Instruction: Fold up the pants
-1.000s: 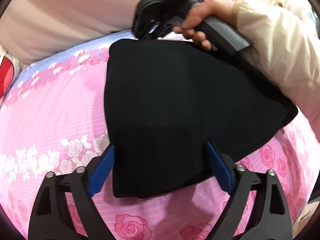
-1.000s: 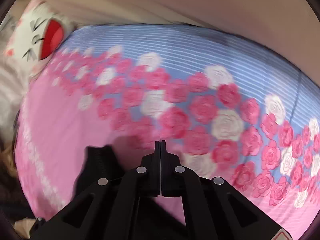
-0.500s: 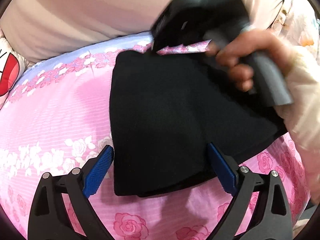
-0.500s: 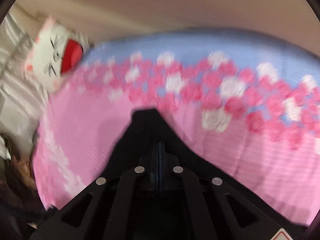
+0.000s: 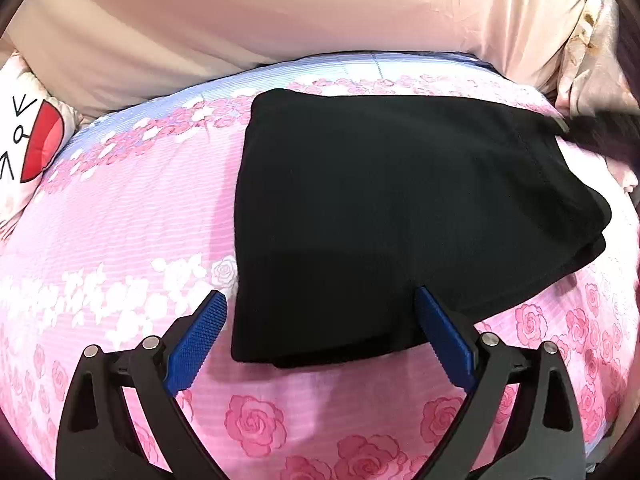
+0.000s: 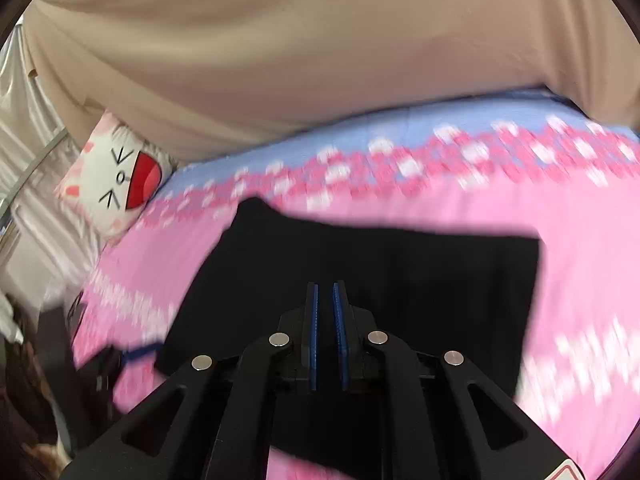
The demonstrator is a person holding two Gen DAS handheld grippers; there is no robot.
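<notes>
Since the earlier frames, the right claw (image 6: 325,292) has left the far edge of the black pants (image 5: 400,216), where a hand held it in the left wrist view, and now hangs over the garment with the scene around it blurred; only a dark smear at the right rim of the left wrist view shows where it went. Its jaws, clenched a second ago, have just been opening and now stand a narrow slit apart, the blue pads (image 6: 314,332) parallel, with nothing between them. Left claw (image 5: 320,312) released: its two blue pads stand wide apart, one on each side of the near edge of the pants, neither seen pressing on the cloth, much as before. Pants folded into a compact, roughly four-sided stack, lying flat on the bed (image 5: 120,232), whose cover is pink with rose prints and a pale blue band along the far side. Layered edges show at the near and right-hand corners of the stack. Beige fabric (image 5: 280,20) rises behind the bed. White cushion (image 6: 116,180) with a drawn face and red mouth sits at the bed's left far corner, well apart from the pants.
</notes>
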